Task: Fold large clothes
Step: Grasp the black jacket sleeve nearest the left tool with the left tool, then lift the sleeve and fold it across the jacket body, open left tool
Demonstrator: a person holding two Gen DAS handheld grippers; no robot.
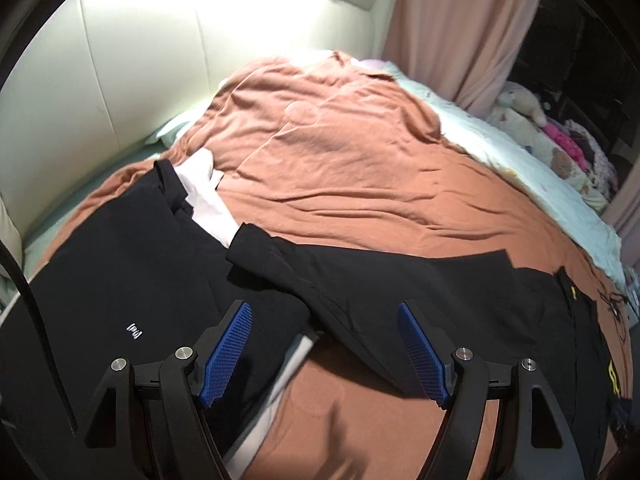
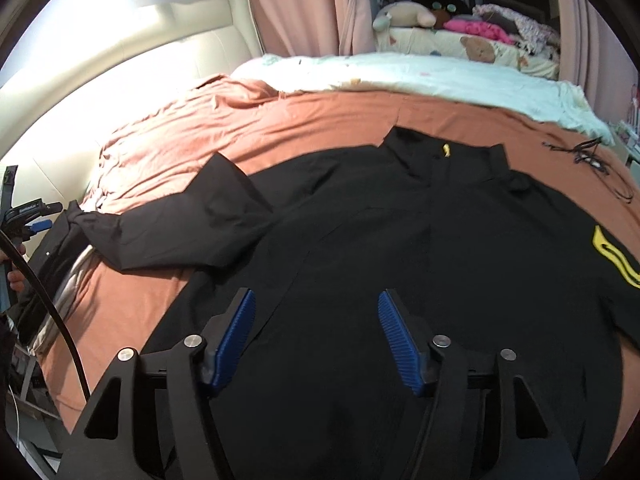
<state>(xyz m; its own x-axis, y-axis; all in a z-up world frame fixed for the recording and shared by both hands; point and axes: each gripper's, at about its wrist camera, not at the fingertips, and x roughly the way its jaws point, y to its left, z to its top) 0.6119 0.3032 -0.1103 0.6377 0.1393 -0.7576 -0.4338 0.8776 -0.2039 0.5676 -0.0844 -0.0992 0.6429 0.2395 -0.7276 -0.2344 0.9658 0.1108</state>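
A large black jacket (image 2: 400, 220) lies spread flat on the bed, collar away from me. It has a yellow zip pull (image 2: 446, 151) and a yellow emblem (image 2: 612, 260) on its right sleeve. Its left sleeve (image 1: 360, 272) stretches out across the sheet. My left gripper (image 1: 324, 308) hovers open over that sleeve, with nothing between its blue pads (image 1: 230, 348). My right gripper (image 2: 316, 296) stands open above the jacket's body, and its pads (image 2: 400, 344) are clear of the cloth. In the right wrist view the left gripper (image 2: 34, 222) shows at the far left edge.
A folded black garment (image 1: 132, 280) with a small white logo lies on a white one (image 1: 208, 200) at the left. An orange-brown sheet (image 1: 360, 152) covers the bed, with a pale quilt (image 2: 420, 76) beyond. Behind stand a cream headboard (image 1: 160, 60), pink curtains (image 2: 304, 8) and plush toys (image 2: 404, 14). A black cord (image 2: 588, 156) lies at the right.
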